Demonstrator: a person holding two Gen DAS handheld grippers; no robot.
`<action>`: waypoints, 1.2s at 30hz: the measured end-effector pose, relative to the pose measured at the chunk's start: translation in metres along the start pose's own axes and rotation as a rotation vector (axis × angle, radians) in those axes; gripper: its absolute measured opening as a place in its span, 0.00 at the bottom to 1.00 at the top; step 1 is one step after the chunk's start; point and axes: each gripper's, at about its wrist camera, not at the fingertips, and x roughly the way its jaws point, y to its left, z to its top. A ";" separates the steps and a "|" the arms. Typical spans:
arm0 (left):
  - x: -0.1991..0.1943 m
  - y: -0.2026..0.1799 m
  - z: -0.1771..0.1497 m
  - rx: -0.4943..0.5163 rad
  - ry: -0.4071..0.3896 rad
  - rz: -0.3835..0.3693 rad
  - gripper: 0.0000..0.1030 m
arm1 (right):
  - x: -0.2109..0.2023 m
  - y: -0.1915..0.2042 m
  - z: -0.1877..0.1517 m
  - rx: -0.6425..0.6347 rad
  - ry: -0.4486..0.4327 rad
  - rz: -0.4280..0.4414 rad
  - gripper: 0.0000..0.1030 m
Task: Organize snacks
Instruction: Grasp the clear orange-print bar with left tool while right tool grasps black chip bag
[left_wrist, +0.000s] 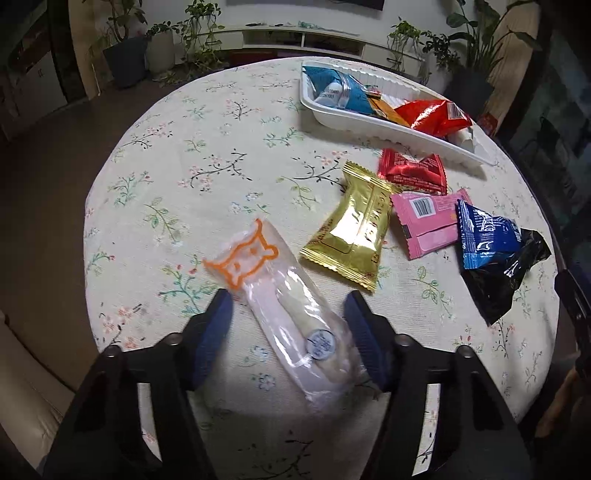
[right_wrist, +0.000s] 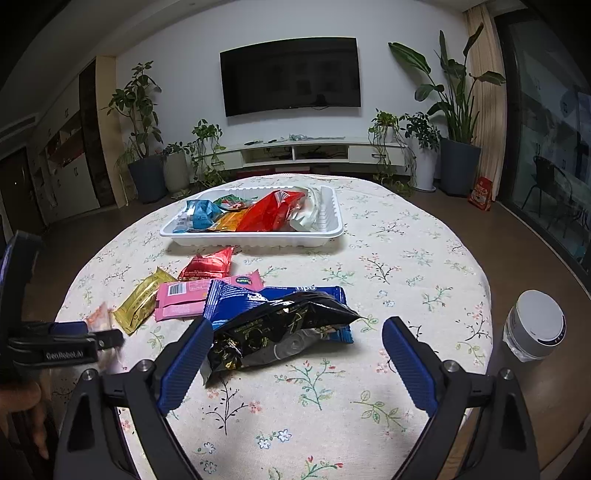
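White tray (left_wrist: 334, 118) — gold packet (left_wrist: 351, 236), floral tablecloth (left_wrist: 207, 147).

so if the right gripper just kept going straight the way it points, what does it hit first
Most likely the black snack packet: it lies just ahead of the right gripper, nearer its left jaw, on top of a blue packet. The jaws stand open around it. Depth is hard to judge here.

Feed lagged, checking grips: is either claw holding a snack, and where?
Neither yet. Left claw straddles the clear packet mid-length, pads apart; right claw open by the black bag.

Table (right_wrist: 406, 258) w/ tray (right_wrist: 332, 225), snacks (right_wrist: 184, 299)
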 end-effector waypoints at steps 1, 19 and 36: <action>-0.001 0.002 0.000 0.000 -0.001 -0.002 0.45 | 0.001 0.000 0.000 -0.004 0.003 -0.001 0.92; -0.007 0.002 -0.005 0.098 0.002 -0.085 0.24 | 0.006 0.001 -0.003 -0.017 0.036 -0.001 0.80; -0.012 0.013 -0.011 0.093 -0.022 -0.166 0.24 | 0.044 -0.017 0.001 0.366 0.341 0.193 0.78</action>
